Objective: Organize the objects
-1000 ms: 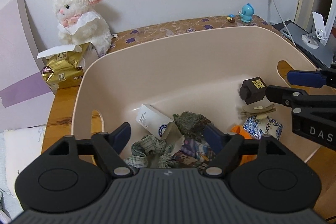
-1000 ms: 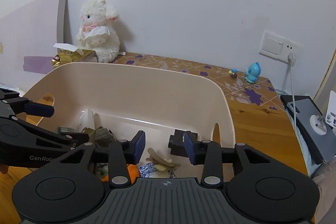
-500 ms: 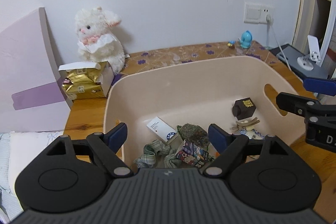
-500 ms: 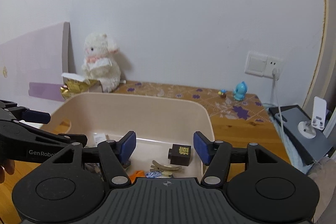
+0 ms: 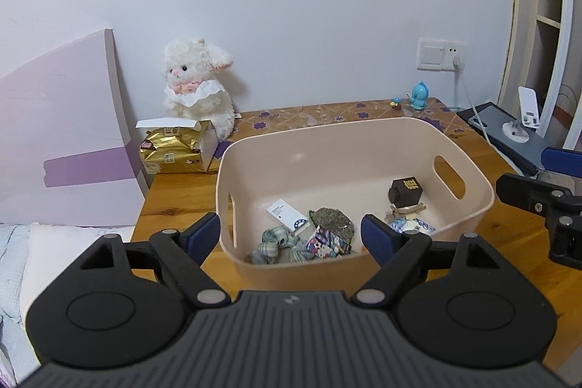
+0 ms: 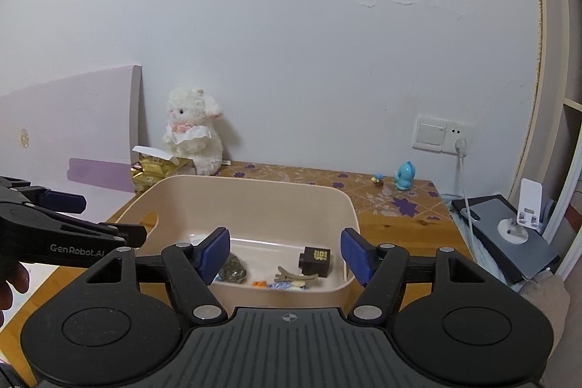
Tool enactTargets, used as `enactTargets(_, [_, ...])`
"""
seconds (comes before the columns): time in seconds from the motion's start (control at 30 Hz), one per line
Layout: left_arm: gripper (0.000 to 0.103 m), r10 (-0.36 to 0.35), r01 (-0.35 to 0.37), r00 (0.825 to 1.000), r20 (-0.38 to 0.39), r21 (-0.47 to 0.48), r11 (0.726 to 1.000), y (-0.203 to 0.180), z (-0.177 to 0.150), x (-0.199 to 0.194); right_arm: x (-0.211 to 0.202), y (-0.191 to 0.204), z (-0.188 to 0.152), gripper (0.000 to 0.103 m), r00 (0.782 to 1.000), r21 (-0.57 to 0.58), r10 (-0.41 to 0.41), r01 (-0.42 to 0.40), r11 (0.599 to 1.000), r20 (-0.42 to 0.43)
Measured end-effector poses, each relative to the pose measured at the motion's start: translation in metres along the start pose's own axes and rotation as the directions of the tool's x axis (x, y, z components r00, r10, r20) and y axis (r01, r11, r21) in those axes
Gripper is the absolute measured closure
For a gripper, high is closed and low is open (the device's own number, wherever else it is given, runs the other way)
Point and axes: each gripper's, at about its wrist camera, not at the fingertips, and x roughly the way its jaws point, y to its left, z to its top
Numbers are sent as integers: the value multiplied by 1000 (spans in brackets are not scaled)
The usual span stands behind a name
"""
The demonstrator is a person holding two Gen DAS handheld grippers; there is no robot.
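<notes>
Grippers, left (image 5: 291, 235) and right (image 6: 285, 255), hang empty with jaws spread wide at lower frame, above a beige bin (image 5: 327, 148) of small items at centre.

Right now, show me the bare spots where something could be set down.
Free: the bin floor along its far wall, behind the white box; the patterned desk strip between plush lamb and blue figurine. Crowded: the bin's near half, with scrunchie and dark cube.
</notes>
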Motion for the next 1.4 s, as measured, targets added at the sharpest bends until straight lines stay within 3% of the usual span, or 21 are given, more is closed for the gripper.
enactTargets(0.13, [13, -2, 2, 1000, 23, -14, 1000, 1, -12, -20, -16, 2, -8, 31, 1000, 9, 4, -4, 1000, 1])
enactTargets(0.83, [13, 3, -2, 997, 74, -19, 1000, -6, -65, -87, -80, 7, -41, 25, 1000, 16, 14, -14, 1000, -22])
enactTargets(1.4, [13, 5, -2, 999, 41, -71, 997, -5, -103, -119, -120, 14, -69, 23, 999, 43, 25, -23, 999, -44])
